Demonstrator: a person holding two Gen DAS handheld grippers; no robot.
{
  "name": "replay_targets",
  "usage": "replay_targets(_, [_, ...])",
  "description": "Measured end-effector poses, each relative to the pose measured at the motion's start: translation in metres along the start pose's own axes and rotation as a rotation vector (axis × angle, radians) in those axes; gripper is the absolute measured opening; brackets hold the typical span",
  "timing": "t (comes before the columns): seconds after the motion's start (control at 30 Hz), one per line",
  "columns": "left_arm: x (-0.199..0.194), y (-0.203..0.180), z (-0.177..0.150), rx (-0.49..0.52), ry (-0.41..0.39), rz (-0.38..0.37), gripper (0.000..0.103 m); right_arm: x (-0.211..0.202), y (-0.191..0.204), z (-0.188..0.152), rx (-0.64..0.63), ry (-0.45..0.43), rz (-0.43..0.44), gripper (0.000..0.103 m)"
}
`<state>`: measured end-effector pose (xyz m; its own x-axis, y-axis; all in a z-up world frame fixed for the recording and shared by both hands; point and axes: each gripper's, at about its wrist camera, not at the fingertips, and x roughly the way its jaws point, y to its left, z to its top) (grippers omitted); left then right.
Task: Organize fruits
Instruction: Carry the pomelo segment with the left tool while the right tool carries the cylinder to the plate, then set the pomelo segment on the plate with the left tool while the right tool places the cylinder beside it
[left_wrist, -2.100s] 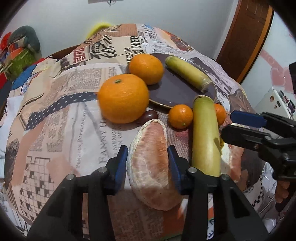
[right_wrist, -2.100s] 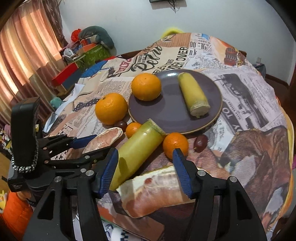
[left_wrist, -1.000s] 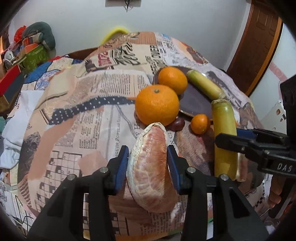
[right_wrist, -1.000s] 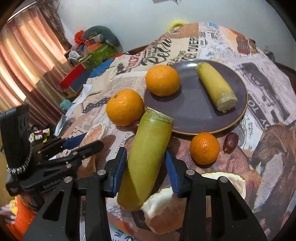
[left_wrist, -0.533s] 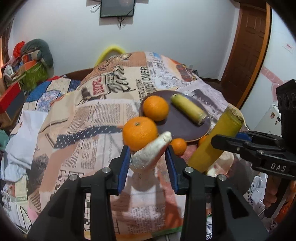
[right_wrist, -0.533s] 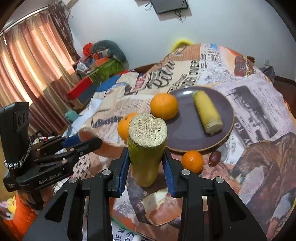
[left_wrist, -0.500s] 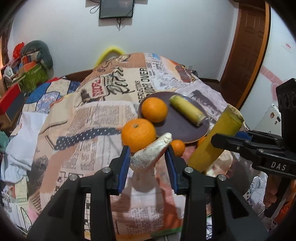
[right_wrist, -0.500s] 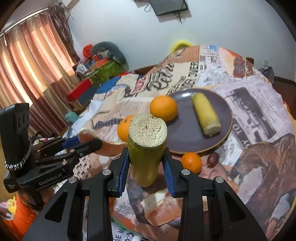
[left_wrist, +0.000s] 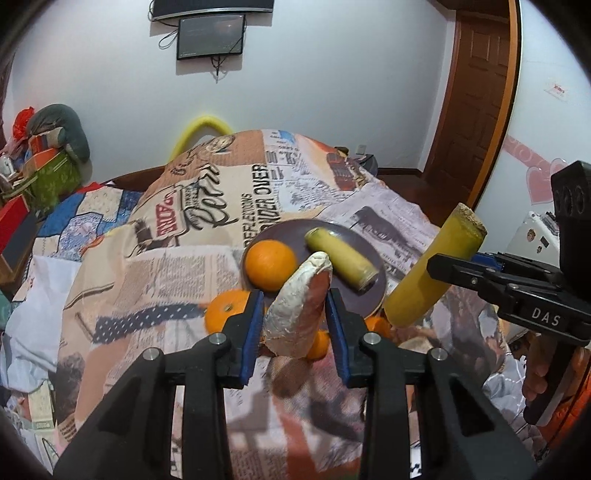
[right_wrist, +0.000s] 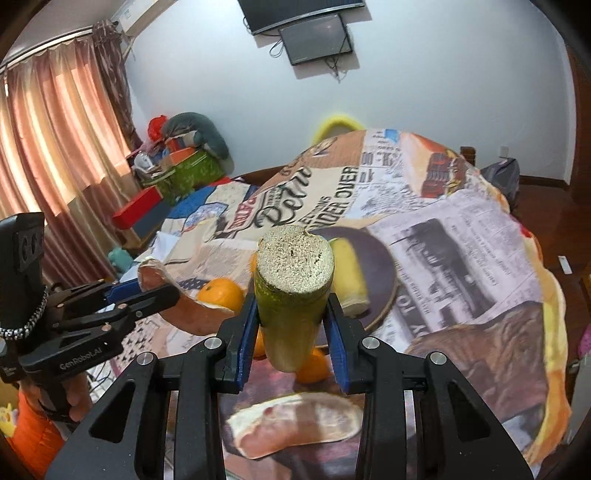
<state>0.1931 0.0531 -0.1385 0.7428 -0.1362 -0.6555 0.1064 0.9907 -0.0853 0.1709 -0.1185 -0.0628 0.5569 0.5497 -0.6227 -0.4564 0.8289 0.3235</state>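
My left gripper (left_wrist: 294, 326) is shut on a pomelo wedge (left_wrist: 299, 299) and holds it tilted up above the table. My right gripper (right_wrist: 291, 328) is shut on a yellow-green sugarcane piece (right_wrist: 293, 291), its cut end toward the camera; it also shows in the left wrist view (left_wrist: 432, 269). A dark purple plate (left_wrist: 373, 288) holds an orange (left_wrist: 270, 264) and a second sugarcane piece (left_wrist: 341, 256). Another pomelo wedge (right_wrist: 295, 421) lies on the cloth below my right gripper.
A large orange (left_wrist: 225, 310) and small tangerines (left_wrist: 319, 343) lie on the newspaper-print cloth (left_wrist: 166, 258) in front of the plate. Boxes and bags (right_wrist: 177, 170) are stacked at the far left by the curtain. A door (left_wrist: 476, 92) stands at the right.
Both grippers have risen further and tilted up with their fruit. The table looks smaller and more of the wall shows.
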Motion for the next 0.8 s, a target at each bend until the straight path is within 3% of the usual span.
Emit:
replay_targets(0.5, [0.059, -0.029, 0.02, 0.039, 0.065, -0.06, 0.034, 0.007, -0.047, 0.017, -0.008, -0.009, -0.109, 0.032])
replay_targets(0.8, [0.103, -0.039, 0.018, 0.065, 0.138, -0.056, 0.034, 0.039, -0.058, 0.017, -0.027, 0.034, -0.101, 0.032])
